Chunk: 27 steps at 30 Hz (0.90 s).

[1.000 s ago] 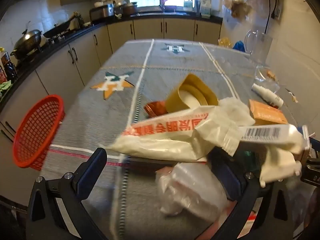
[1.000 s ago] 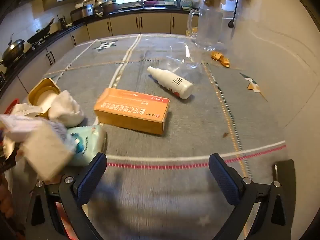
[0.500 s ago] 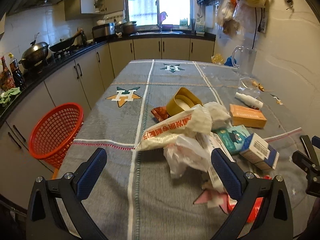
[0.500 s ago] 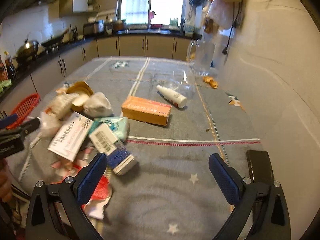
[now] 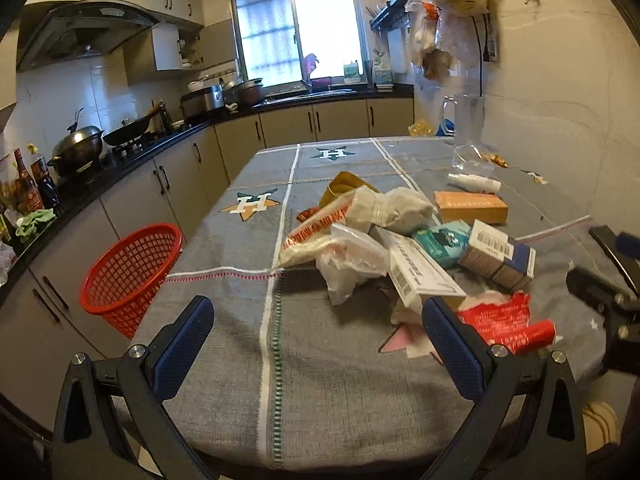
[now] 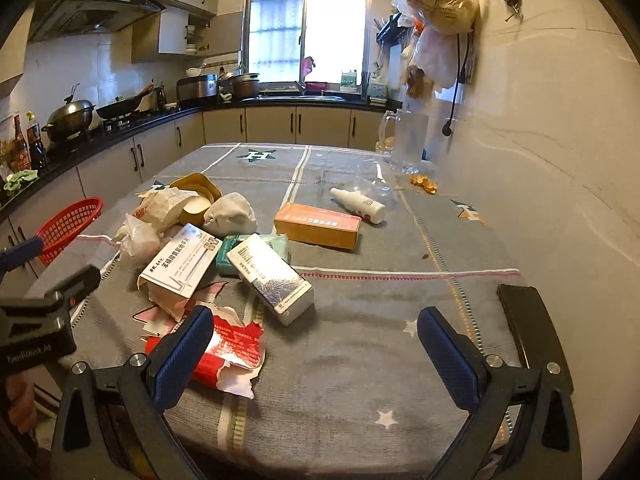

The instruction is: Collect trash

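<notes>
A heap of trash lies mid-table: a white printed bag (image 5: 316, 232), a clear plastic bag (image 5: 348, 264), a white barcode box (image 5: 420, 272), a teal tissue pack (image 5: 440, 238), a blue-and-white box (image 5: 496, 256) and a torn red wrapper (image 5: 504, 320). Beyond them sit an orange box (image 6: 318, 226) and a white bottle (image 6: 360, 204). My left gripper (image 5: 316, 312) is open over bare cloth, short of the heap. My right gripper (image 6: 316, 320) is open too, its left finger next to the red wrapper (image 6: 232, 344). A red basket (image 5: 128, 272) stands beside the table's left edge.
A yellow tub (image 6: 198, 196) and crumpled tissue (image 6: 230, 212) lie behind the heap. A glass mug (image 6: 408, 140) stands at the far right by the wall. A black flat object (image 6: 528, 320) lies at the near right. Kitchen counters run along the left and back.
Both grippers have drawn back toward the table's near edge and risen. The bag and boxes that were close up and blurred now lie still in a heap ahead.
</notes>
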{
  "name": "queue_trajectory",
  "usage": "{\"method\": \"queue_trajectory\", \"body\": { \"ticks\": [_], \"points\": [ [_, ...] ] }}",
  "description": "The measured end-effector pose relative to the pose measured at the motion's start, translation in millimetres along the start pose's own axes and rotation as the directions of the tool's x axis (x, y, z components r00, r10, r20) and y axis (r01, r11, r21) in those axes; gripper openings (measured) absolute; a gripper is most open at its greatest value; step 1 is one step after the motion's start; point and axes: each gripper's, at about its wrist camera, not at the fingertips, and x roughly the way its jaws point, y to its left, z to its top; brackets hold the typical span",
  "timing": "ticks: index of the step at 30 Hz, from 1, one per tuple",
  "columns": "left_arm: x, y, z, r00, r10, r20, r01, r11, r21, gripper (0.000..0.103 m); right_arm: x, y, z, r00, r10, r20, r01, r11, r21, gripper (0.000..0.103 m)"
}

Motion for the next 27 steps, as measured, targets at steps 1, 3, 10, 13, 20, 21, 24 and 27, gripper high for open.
{"method": "queue_trajectory", "body": {
  "ticks": [1,3,10,13,20,21,24,27],
  "points": [
    [0.5,-1.2,-2.4,1.000,-0.005,-0.004,0.005,1.000,0.006,0.103,-0.3,-0.5,-0.8,1.000,0.002,0.001,-0.002,1.000,-0.001,0.103],
    [1.1,-2.2,-5.0,1.000,-0.002,-0.008,0.002,1.000,0.014,0.103,0.7,-0.2,-2.1,1.000,-0.004,-0.004,0.004,1.000,-0.009,0.103],
    [3.2,-0.8,-7.5,1.000,-0.003,-0.018,0.003,1.000,0.015,0.103,4.8,1.8,-4.8,1.000,-0.011,-0.022,0.011,1.000,-0.018,0.103],
    [3.2,-0.3,-8.6,1.000,-0.006,-0.019,0.006,1.000,0.013,0.103,5.3,3.1,-5.2,1.000,-0.010,-0.022,0.010,1.000,-0.019,0.103],
    [4.7,0.9,-9.5,1.000,-0.008,-0.024,0.008,1.000,0.007,0.103,7.5,4.2,-5.7,0.999,-0.009,-0.031,0.009,1.000,-0.021,0.103],
    [4.8,1.1,-9.7,1.000,-0.009,-0.025,0.009,1.000,0.006,0.103,7.5,4.2,-5.6,0.999,-0.010,-0.032,0.009,1.000,-0.022,0.103],
    [5.3,1.7,-9.2,1.000,-0.009,-0.026,0.009,1.000,0.007,0.103,7.7,4.2,-5.9,0.999,-0.008,-0.033,0.008,1.000,-0.022,0.103],
    [5.4,1.5,-9.3,1.000,-0.009,-0.026,0.009,1.000,0.008,0.103,9.3,4.6,-6.2,0.999,-0.008,-0.038,0.007,1.000,-0.025,0.103]
  ]
}}
